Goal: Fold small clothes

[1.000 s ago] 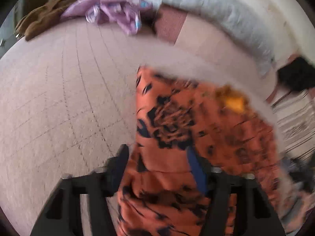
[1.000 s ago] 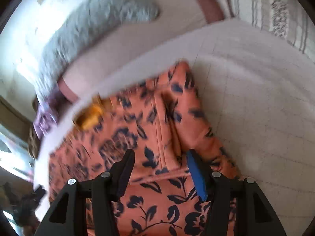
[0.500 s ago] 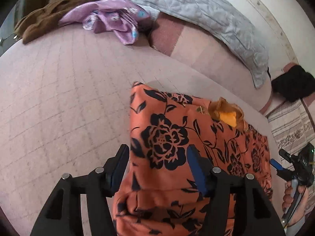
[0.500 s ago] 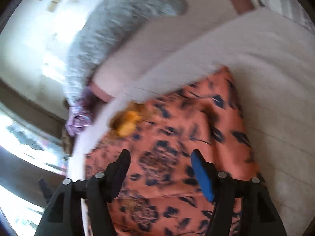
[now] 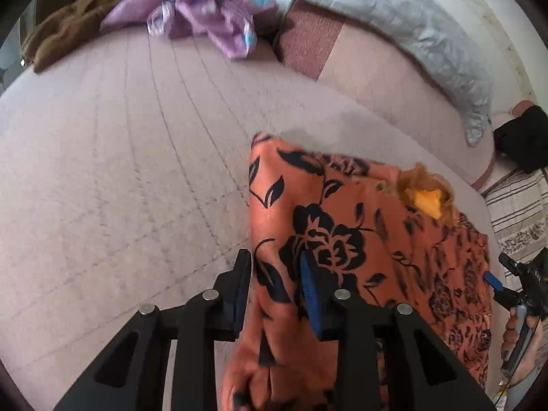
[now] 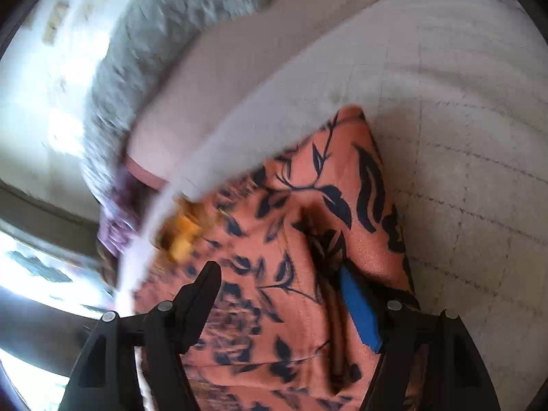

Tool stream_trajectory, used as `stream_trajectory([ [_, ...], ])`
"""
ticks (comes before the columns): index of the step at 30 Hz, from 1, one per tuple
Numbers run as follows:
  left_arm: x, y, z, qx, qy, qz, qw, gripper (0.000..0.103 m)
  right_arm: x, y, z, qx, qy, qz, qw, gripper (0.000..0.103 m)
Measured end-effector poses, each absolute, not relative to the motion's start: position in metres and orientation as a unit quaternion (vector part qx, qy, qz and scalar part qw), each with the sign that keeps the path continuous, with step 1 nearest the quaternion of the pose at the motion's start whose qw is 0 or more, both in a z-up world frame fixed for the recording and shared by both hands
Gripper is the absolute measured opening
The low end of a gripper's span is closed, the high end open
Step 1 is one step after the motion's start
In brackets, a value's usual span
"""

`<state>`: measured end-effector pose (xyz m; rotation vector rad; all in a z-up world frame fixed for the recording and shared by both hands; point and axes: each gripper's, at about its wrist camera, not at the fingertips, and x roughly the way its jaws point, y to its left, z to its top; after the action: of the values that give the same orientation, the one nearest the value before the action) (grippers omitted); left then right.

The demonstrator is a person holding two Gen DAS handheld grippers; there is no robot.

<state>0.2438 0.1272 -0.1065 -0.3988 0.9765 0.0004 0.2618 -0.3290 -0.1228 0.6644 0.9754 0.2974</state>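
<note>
Lying on the pale quilted bedspread (image 5: 120, 178) is an orange garment (image 5: 342, 212) printed with dark flowers and leaves, folded over on itself, with a yellow inner patch (image 5: 426, 202) showing at its far edge. The left gripper (image 5: 275, 274) sits over the garment's near left edge with a ridge of the orange cloth standing between its black and blue-padded fingers; its jaws are closing on that fold, though I cannot tell whether the pads already press the cloth. The right gripper (image 6: 281, 291) hangs above the other side of the same garment (image 6: 308, 226), its jaws spread wide, the cloth lying flat beneath them and a seam or fold line running just beside the blue pad (image 6: 359, 308). That view is smeared with motion blur.

From the left wrist view the right gripper (image 5: 503, 284) also shows at the far right edge, with the person's hand (image 5: 517, 342) wrapped around its handle. At the head of the bed a grey quilted pillow (image 5: 411, 34) lies along the wall. Heaped at the far left corner are a crumpled purple garment (image 5: 205, 17) and, beside it, a brown one (image 5: 68, 27), both well apart from the orange piece. A striped cloth (image 5: 517, 205) shows off the bed's right side.
</note>
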Motion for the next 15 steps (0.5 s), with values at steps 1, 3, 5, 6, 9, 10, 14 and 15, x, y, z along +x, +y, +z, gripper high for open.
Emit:
stream_trajectory([
  [1,0.235,0.129,-0.1,-0.191,0.46,-0.004,0.867,0.031,0.252,-0.327,-0.112,0.298,0.445,0.15,0.831,0.074],
  [3,0.207,0.13,-0.087,-0.195,0.452,-0.036,0.87,0.044,0.233,-0.33,-0.104,0.279,0.441,0.15,0.839,0.074],
  [5,0.17,0.133,-0.075,-0.195,0.441,-0.042,0.875,0.059,0.207,-0.337,-0.101,0.259,0.451,0.148,0.841,0.074],
  [6,0.147,0.131,-0.072,-0.195,0.436,-0.042,0.878,0.062,0.192,-0.344,-0.096,0.246,0.454,0.145,0.844,0.074],
  [9,0.09,0.127,-0.072,-0.203,0.448,-0.063,0.869,0.063,0.126,-0.377,-0.094,0.246,0.47,0.138,0.836,0.074],
  [10,0.069,0.124,-0.075,-0.21,0.454,-0.066,0.863,0.063,0.106,-0.399,-0.087,0.246,0.478,0.133,0.833,0.074],
  [14,0.013,0.112,-0.093,-0.214,0.484,-0.07,0.845,0.063,0.02,-0.437,-0.11,0.262,0.513,0.12,0.809,0.074],
  [15,0.0,0.107,-0.097,-0.212,0.491,-0.068,0.842,0.063,0.002,-0.441,-0.113,0.27,0.512,0.127,0.806,0.074],
])
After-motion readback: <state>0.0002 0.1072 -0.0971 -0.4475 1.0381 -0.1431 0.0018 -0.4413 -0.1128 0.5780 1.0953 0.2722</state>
